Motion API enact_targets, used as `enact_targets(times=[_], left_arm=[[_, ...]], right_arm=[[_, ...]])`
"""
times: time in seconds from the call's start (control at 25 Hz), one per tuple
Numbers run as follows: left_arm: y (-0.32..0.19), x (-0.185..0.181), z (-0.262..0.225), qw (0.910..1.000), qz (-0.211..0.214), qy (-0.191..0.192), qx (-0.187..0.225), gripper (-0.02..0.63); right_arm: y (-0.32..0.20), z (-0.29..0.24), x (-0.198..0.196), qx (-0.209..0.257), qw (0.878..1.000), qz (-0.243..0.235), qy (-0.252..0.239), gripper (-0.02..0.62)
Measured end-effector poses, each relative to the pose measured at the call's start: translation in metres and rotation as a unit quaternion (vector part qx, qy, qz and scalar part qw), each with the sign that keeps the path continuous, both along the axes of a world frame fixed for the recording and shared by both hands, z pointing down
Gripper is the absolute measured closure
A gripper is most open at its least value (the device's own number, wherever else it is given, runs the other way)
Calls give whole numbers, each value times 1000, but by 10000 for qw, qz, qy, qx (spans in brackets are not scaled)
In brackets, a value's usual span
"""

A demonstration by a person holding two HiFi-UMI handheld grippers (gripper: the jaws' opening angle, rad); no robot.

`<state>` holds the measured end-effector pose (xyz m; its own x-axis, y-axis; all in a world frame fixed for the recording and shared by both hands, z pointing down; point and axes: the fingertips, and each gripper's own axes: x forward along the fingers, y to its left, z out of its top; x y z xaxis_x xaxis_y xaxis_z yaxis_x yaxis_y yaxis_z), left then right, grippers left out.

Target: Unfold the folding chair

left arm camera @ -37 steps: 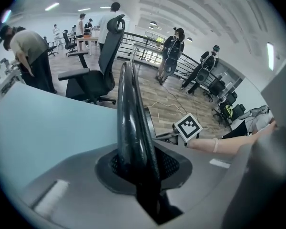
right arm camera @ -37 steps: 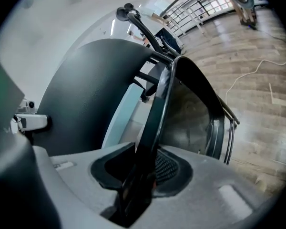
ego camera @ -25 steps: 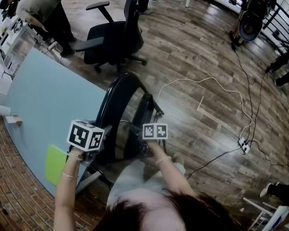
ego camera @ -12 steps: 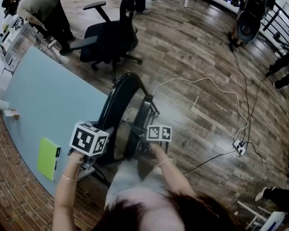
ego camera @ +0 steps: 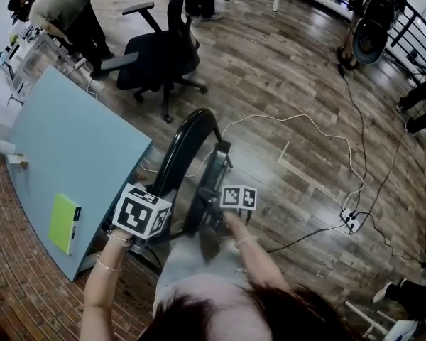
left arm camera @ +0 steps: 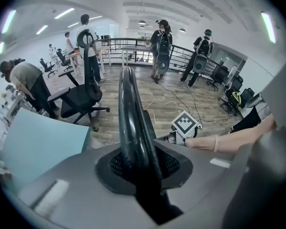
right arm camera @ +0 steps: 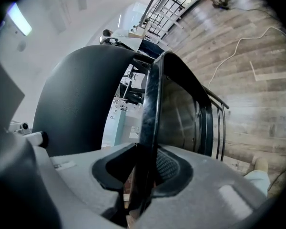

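Note:
The black folding chair [ego camera: 187, 148] stands folded on edge on the wood floor, right in front of me. My left gripper [ego camera: 158, 226] is shut on its curved back frame tube [left arm camera: 129, 109], which runs up between the pads in the left gripper view. My right gripper [ego camera: 214, 220] is shut on the thin edge of the other panel [right arm camera: 150, 104], with the chair's side rails [right arm camera: 218, 123] showing beyond. Across the chair, the left gripper view also catches the right gripper's marker cube [left arm camera: 185, 123] and a forearm.
A pale blue table [ego camera: 71, 148] with a green notebook [ego camera: 62, 223] stands to the left, close to the chair. A black office chair [ego camera: 160, 48] is behind. Cables and a power strip [ego camera: 351, 220] lie on the floor at right. A person [ego camera: 60, 9] bends over at the far left.
Both grippers and the chair have shifted to the right and a little nearer to me, away from the blue table. Both grips are unchanged.

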<state>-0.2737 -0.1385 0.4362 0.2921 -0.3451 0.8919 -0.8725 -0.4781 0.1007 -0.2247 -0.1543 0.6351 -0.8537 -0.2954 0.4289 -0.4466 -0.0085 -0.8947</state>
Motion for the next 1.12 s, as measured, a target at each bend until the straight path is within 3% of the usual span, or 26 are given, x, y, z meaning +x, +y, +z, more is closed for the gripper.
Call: enact_targets(times=[0.72, 1.12], left_arm=[[-3, 115, -5, 9987, 317, 379, 115, 522], [-4, 149, -7, 9970, 560, 508, 176, 511]], right_arm=[[-2, -3, 112, 54, 9995, 231, 209, 506], [3, -5, 157, 316, 9988, 174, 335, 492]])
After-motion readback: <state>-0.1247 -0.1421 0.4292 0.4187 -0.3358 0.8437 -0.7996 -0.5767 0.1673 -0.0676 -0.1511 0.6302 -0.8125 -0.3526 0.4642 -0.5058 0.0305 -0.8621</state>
